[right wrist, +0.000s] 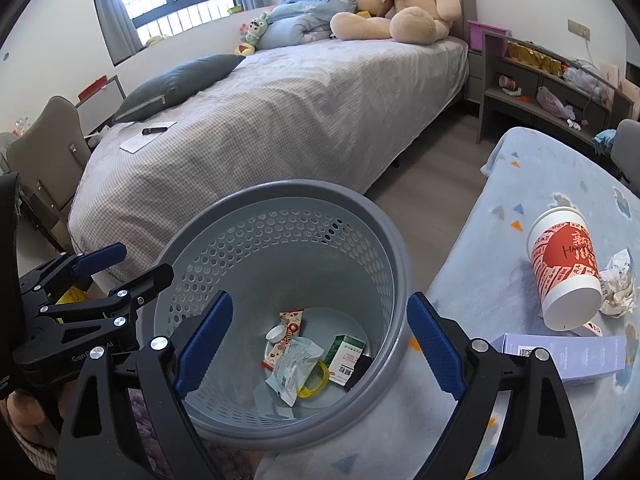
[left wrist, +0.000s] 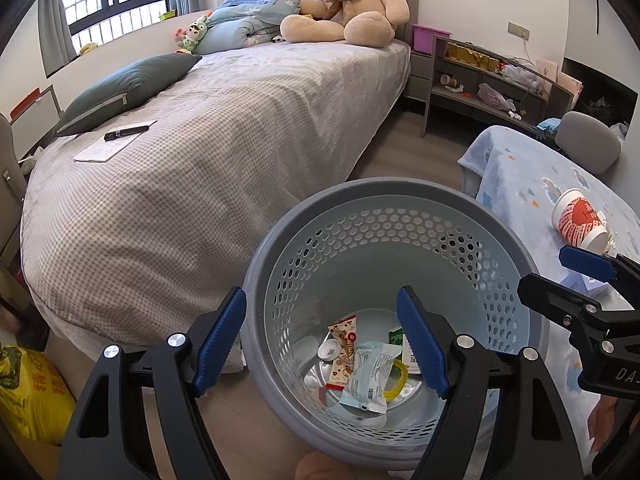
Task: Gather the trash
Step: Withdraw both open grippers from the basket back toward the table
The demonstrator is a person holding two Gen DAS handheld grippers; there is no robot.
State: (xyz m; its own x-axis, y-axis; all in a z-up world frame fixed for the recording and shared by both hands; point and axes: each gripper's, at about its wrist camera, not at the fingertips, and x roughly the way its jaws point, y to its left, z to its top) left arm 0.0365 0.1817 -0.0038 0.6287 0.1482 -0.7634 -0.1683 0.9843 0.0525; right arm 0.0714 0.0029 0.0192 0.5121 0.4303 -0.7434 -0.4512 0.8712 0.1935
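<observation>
A grey perforated basket stands tilted between the bed and a blanket-covered table. Inside lie a snack wrapper, a pale blue packet, a green and white box, a white cap and a yellow ring. My left gripper hangs open over the basket's left rim, nothing between its pads. My right gripper stands open above the basket's right side, also holding nothing. On the table lie a red and white paper cup on its side, crumpled paper and a lavender box.
A bed with a checked cover fills the left, bearing a teddy bear, a dark pillow, and a notepad with a pen. A cluttered grey shelf stands at the back right. A yellow bag sits low on the left.
</observation>
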